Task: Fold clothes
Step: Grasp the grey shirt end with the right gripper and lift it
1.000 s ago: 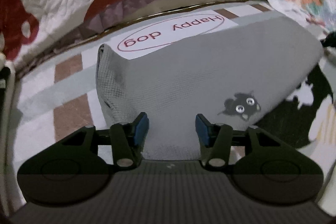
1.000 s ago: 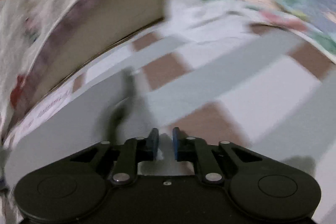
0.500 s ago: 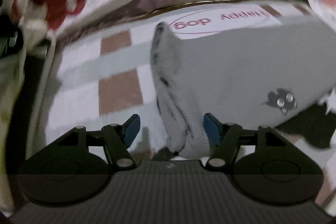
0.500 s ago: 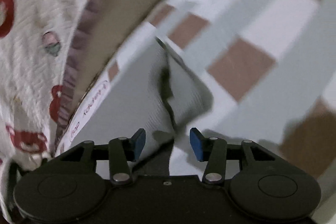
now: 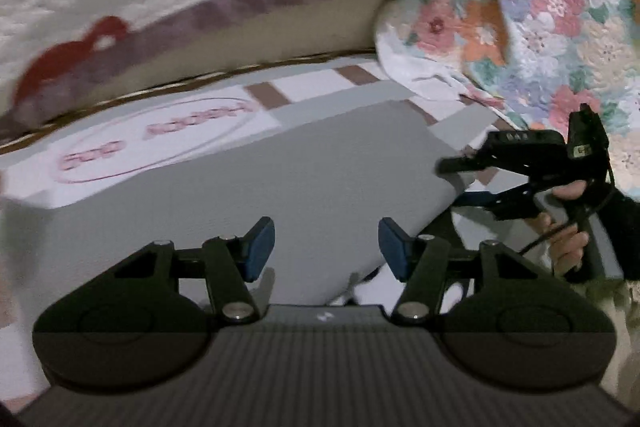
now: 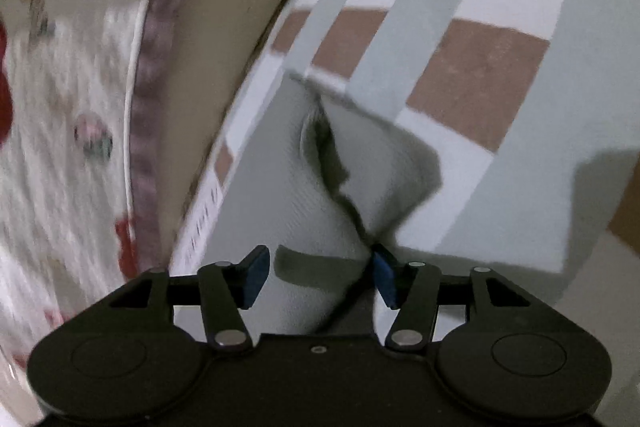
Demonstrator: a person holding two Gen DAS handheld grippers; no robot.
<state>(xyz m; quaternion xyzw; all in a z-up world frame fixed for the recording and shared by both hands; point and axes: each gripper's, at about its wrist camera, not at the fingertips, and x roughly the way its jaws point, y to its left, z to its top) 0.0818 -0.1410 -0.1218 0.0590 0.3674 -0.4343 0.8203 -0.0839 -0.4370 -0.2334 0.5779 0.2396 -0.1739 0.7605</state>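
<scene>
1. The left claw [image 5: 326, 247] is closing, holding nothing, above the grey garment [image 5: 280, 195], which is lying flat on the checked mat [image 5: 360, 95].
2. The right claw [image 6: 318, 273] is opening around the garment's bunched edge, having let go since a second ago.
3. Only the left view is showing the person's hand [image 5: 568, 227] beside the garment and the floral quilt [image 5: 540, 7] beyond.

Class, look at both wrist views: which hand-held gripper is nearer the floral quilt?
Right. The right hand-held gripper sits at the grey garment's end just below the floral quilt; the left hand-held gripper is further back, over the garment's near edge.
</scene>
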